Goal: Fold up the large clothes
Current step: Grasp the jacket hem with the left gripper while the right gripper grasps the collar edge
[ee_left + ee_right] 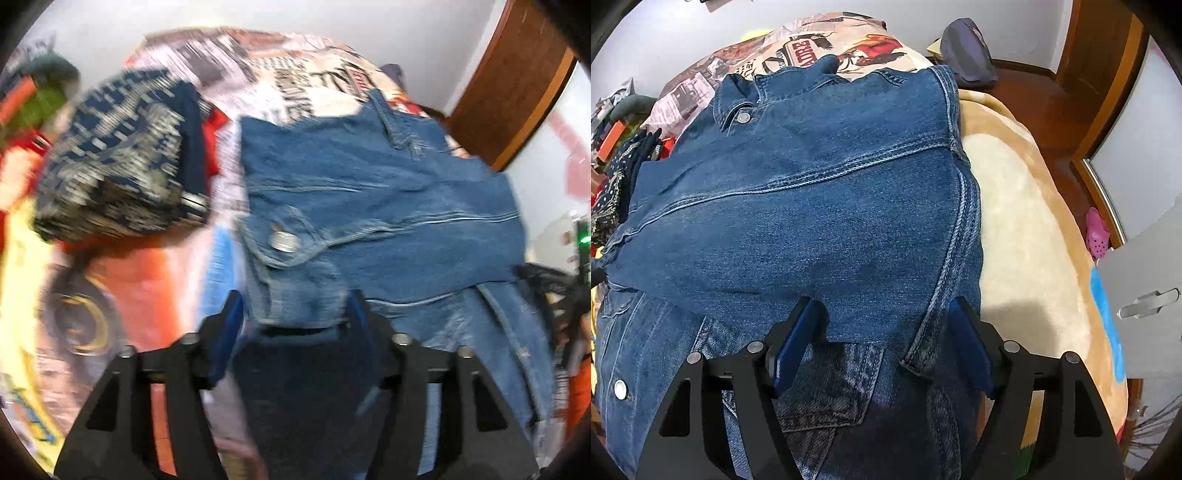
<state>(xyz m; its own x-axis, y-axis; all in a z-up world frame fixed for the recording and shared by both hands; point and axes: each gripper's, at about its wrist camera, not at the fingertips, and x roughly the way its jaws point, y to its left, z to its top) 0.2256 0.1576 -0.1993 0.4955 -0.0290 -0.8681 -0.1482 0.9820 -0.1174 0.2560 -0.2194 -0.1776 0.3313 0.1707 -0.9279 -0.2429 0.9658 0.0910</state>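
Denim jacket (798,206) mid-fold on the bed (1015,206)
Both tongs, left (293,314) and right (884,325), gape wide, gripping nothing; next, seemingly, pinch the hem

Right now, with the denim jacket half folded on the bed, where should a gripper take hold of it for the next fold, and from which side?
Likely the near folded edge of the denim jacket, approached from the viewer's side. That edge lies between the open fingers of the right gripper, and the left gripper straddles the cuffed corner near the button. Thick seams there give a firm bite.
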